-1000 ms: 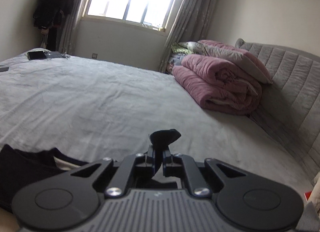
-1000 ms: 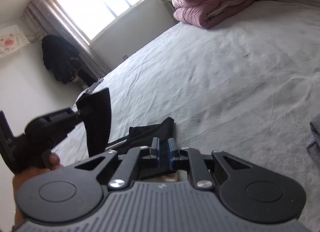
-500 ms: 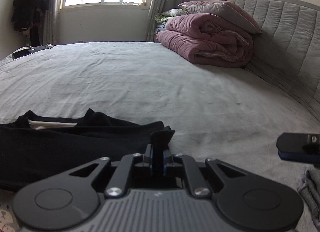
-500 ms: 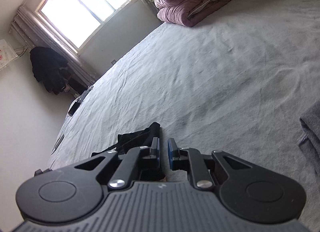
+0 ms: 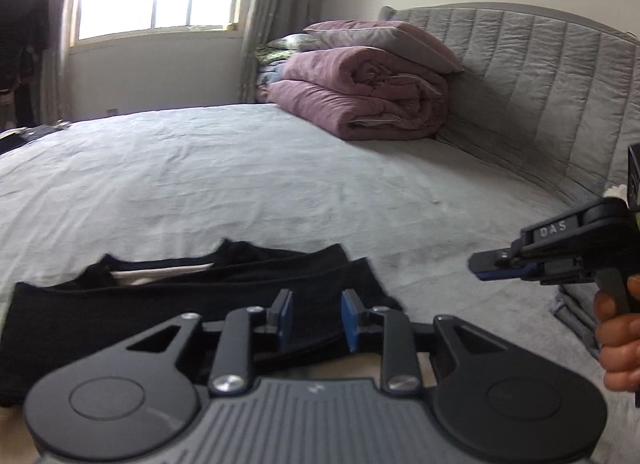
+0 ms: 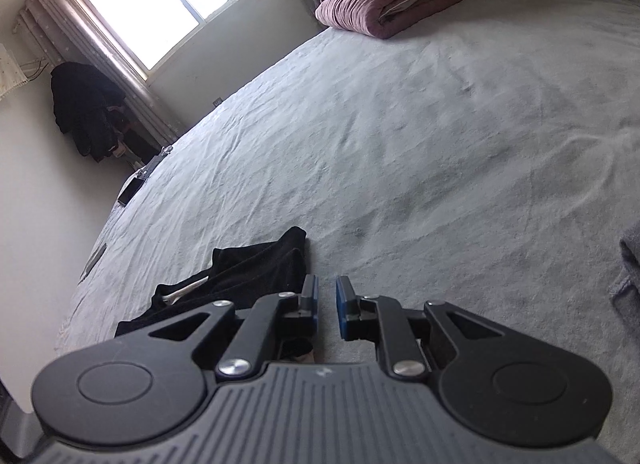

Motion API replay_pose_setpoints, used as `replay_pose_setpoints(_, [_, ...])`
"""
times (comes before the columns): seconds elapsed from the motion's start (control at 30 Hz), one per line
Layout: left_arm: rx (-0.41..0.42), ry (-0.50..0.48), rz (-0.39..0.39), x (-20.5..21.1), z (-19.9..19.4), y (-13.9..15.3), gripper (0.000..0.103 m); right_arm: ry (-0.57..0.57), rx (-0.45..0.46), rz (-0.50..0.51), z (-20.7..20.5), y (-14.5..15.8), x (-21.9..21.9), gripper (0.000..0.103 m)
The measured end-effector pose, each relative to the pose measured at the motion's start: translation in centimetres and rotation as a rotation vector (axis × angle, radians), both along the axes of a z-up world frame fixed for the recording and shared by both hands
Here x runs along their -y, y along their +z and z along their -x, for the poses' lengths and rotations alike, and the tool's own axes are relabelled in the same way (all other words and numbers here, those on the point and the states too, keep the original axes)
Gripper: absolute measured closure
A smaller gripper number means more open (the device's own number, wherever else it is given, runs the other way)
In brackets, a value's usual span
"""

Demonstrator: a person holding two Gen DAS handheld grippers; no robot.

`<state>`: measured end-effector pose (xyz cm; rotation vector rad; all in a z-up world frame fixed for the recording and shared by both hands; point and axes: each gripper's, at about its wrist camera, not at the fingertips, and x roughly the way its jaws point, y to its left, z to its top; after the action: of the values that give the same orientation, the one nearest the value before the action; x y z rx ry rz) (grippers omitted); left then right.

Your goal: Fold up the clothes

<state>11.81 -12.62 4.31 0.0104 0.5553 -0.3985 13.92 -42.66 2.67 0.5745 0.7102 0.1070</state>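
Note:
A black garment (image 5: 180,296) lies folded in a long band on the grey bed (image 5: 240,176), a strip of white lining showing at its far edge. My left gripper (image 5: 318,316) hovers over its right end. Its jaws are opening and the blue pads stand clear of the cloth, which lies beneath them. My right gripper (image 6: 327,300) sits just right of the same garment (image 6: 248,272). Its jaws are a little apart and easing wider, with only bedsheet between them. It shows in the left wrist view as the right gripper (image 5: 492,266), held by a hand (image 5: 616,336).
A folded pink quilt (image 5: 360,100) with pillows is stacked by the grey padded headboard (image 5: 540,84). Grey folded cloth (image 6: 628,272) lies at the right edge. A dark flat device (image 6: 130,190) rests at the bed's far corner. Dark clothes (image 6: 84,112) hang beside the window.
The left gripper, which held a black cloth corner shut in its jaws, came down over the bed and opened. The garment now lies flat. The right gripper's gap widened slightly.

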Motion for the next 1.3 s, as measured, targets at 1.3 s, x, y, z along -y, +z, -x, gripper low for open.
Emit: replay_pose_setpoints(1.3, [-0.142,0.448,-0.045,-19.4,-6.5,-7.1,0.054,0.245,0.121,0.489,-4.7,-5.2,-10.4,0.083])
